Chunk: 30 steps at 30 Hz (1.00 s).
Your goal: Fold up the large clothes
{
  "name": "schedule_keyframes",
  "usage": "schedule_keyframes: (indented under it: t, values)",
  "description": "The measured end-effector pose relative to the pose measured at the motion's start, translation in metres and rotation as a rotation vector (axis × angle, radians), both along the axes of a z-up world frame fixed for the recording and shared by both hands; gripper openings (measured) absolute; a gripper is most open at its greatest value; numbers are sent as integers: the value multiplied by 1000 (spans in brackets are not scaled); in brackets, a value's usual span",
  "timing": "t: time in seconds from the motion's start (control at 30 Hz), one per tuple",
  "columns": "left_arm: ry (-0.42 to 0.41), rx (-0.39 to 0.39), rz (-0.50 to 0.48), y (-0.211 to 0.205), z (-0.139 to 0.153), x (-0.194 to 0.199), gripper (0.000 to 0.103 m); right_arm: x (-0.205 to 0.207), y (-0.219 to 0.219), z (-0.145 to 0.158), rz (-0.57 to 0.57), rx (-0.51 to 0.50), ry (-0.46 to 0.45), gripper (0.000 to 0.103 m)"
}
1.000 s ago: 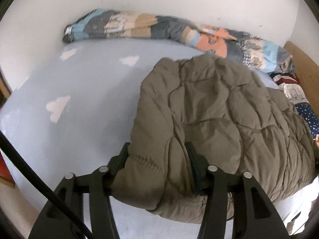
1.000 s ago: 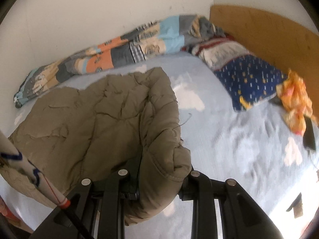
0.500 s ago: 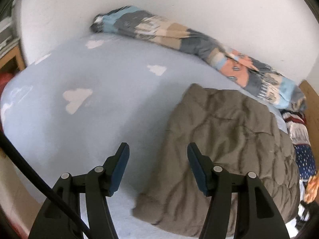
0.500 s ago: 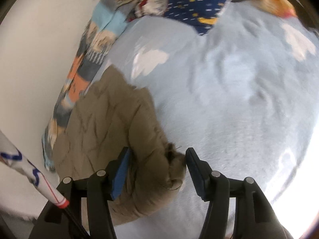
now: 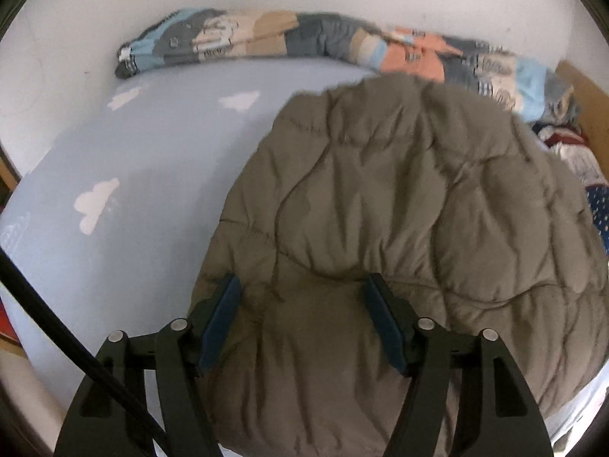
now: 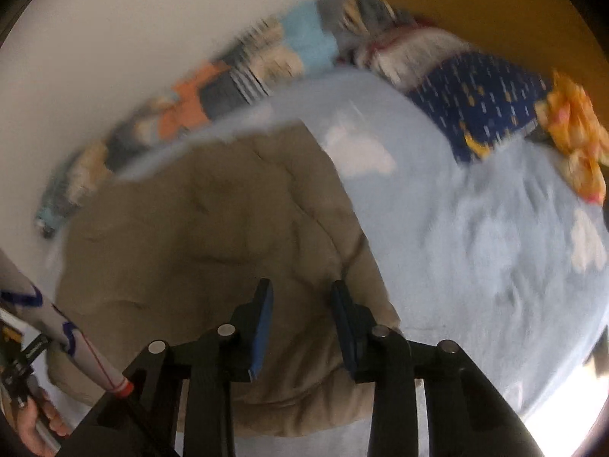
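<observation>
A puffy olive quilted jacket (image 5: 380,209) lies bunched on the light blue cloud-print bed sheet (image 5: 133,228). My left gripper (image 5: 302,320) straddles the jacket's near left edge. Its jaws are opening wide, a bulge of padding sits between them, and the pads do not visibly pinch it. In the right wrist view the jacket (image 6: 213,236) fills the lower left. My right gripper (image 6: 302,320) is over its near right edge. Its jaws are closing with jacket fabric between them, and the blur hides any firm pinch.
A rolled patchwork blanket (image 5: 304,38) runs along the white wall. A navy pillow (image 6: 475,95), an orange cloth (image 6: 578,141) and a wooden headboard (image 6: 495,11) are at the right. Bare sheet (image 6: 475,247) lies right of the jacket. A hand (image 6: 38,426) shows at lower left.
A second ago both grippers pinched the jacket, then both let go. The left one swung off over bare sheet and is back astride the jacket. The right jaws have narrowed again.
</observation>
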<state>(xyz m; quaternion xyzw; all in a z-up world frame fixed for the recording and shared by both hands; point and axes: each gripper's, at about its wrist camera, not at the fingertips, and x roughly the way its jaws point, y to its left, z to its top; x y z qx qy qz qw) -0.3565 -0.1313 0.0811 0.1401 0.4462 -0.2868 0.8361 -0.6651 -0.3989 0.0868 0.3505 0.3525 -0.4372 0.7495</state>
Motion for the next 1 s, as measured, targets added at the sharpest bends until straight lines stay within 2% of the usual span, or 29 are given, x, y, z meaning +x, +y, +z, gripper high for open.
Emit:
schedule_keyframes:
  t: [0.07, 0.13, 0.23, 0.3, 0.4, 0.5, 0.63, 0.73, 0.8, 0.9, 1.0]
  values:
    - [19, 10, -3, 1, -4, 2, 74, -6, -10, -18, -33, 78, 5, 34]
    - [17, 7, 1, 3, -3, 0, 74, -7, -11, -20, -41, 94, 3, 34]
    - [-39, -1, -1, 3, 11, -8, 74, -7, 0, 1, -54, 7, -11, 34]
    - [-79, -50, -12, 2, 25, -18, 74, -4, 10, 20, -40, -97, -34, 34]
    - [-138, -105, -41, -7, 45, -31, 74, 9, 20, 34, -4, -193, -55, 34]
    - [-177, -119, -93, -28, 58, -43, 74, 32, 21, 35, 45, -205, -73, 34]
    - [-145, -112, -169, -70, 65, -44, 74, 64, 21, 30, 92, -213, -69, 34]
    - [-150, -70, -219, -106, 59, -44, 74, 88, 16, 29, 124, -232, -63, 35]
    - [-128, -16, -252, -128, 45, -42, 74, 105, 10, 24, 136, -228, -23, 36]
    - [-82, 40, -251, -141, 23, -37, 74, 119, 1, 9, 142, -184, 20, 37]
    - [-39, 55, -251, -148, 14, -27, 76, 129, -4, -3, 165, -169, 78, 38]
